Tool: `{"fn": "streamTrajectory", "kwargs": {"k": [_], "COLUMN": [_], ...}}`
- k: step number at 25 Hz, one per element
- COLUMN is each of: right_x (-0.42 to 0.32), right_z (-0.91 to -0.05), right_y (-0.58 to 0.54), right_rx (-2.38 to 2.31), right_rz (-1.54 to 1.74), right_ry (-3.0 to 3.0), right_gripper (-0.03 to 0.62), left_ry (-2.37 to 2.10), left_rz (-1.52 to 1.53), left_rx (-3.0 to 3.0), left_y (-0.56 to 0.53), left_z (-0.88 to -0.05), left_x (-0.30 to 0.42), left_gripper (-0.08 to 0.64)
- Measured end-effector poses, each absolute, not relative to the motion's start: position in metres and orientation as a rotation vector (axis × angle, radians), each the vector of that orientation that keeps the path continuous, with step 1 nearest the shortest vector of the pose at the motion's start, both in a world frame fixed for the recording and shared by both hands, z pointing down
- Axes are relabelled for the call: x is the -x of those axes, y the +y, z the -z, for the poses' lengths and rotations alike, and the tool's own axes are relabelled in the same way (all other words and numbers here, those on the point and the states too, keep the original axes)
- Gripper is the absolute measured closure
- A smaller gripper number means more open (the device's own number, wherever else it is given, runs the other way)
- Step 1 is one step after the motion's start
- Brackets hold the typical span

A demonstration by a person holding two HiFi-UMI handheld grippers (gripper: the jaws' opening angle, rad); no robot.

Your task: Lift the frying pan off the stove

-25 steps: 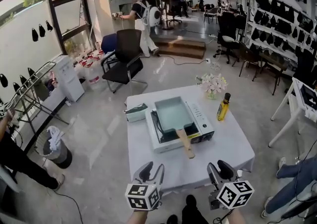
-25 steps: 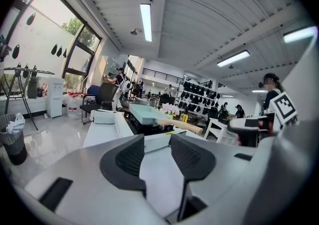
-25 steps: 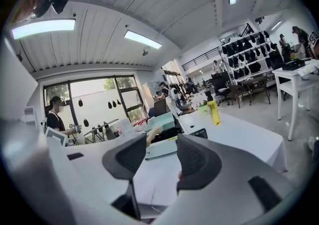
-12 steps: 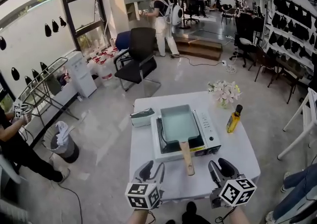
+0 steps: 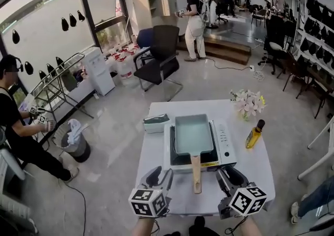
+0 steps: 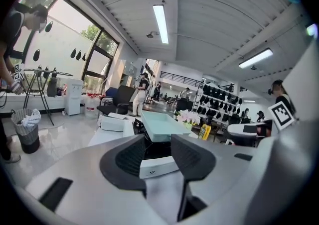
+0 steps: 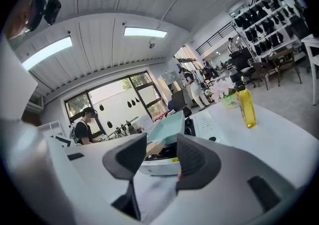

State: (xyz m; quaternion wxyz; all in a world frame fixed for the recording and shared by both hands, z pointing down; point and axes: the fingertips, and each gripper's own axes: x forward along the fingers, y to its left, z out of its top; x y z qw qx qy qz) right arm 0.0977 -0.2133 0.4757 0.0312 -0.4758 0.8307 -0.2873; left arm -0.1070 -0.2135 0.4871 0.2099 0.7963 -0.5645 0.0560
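Observation:
A pale green rectangular frying pan [image 5: 193, 133] sits on a white portable stove [image 5: 228, 146] in the middle of the white table [image 5: 260, 169]. Its wooden handle [image 5: 195, 174] points toward me. My left gripper [image 5: 160, 177] hovers open at the table's near edge, left of the handle, nothing between its jaws. My right gripper [image 5: 230, 177] is open too, just right of the handle. The left gripper view shows the pan [image 6: 162, 125] and stove [image 6: 157, 164] beyond the open gripper [image 6: 158, 157]. In the right gripper view the pan [image 7: 169, 126] stands beyond the empty gripper [image 7: 162, 157].
A yellow oil bottle [image 5: 254, 134] and a flower pot [image 5: 248, 105] stand at the table's right back. A grey-lidded box [image 5: 156, 122] lies left of the stove. A black office chair [image 5: 162, 57] is behind the table. A person in black [image 5: 21, 130] sits at the left by a bin [image 5: 75, 138].
The view has shifted so the table, pan and stove sit lower and nearer. Both grippers keep their places at the near edge with jaws unchanged. A person in black has come into view at left.

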Motion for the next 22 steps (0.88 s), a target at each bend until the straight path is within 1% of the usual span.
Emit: {"fn": "streamTrajectory", "kwargs": {"k": [8, 14, 22], "right_x": [-0.088, -0.083, -0.067], "right_z": [-0.481, -0.489, -0.5], "right_y": [-0.227, -0.233, -0.237], "right_rx": [1.324, 1.215, 1.128], "right_rz": [0.954, 1.021, 1.114], "right_ry": [2.632, 2.678, 2.682], "right_gripper": [0.416, 0.416, 0.416], "left_ry": [-1.608, -1.584, -1.375], "left_rz": [-0.08, -0.054, 0.089], "left_rx": [-2.089, -2.014, -1.927], "left_y": [-0.226, -0.225, -0.235], "left_z": [-0.492, -0.503, -0.513], "left_x": [0.112, 0.101, 0.084], "left_gripper": [0.414, 0.4, 0.39]}}
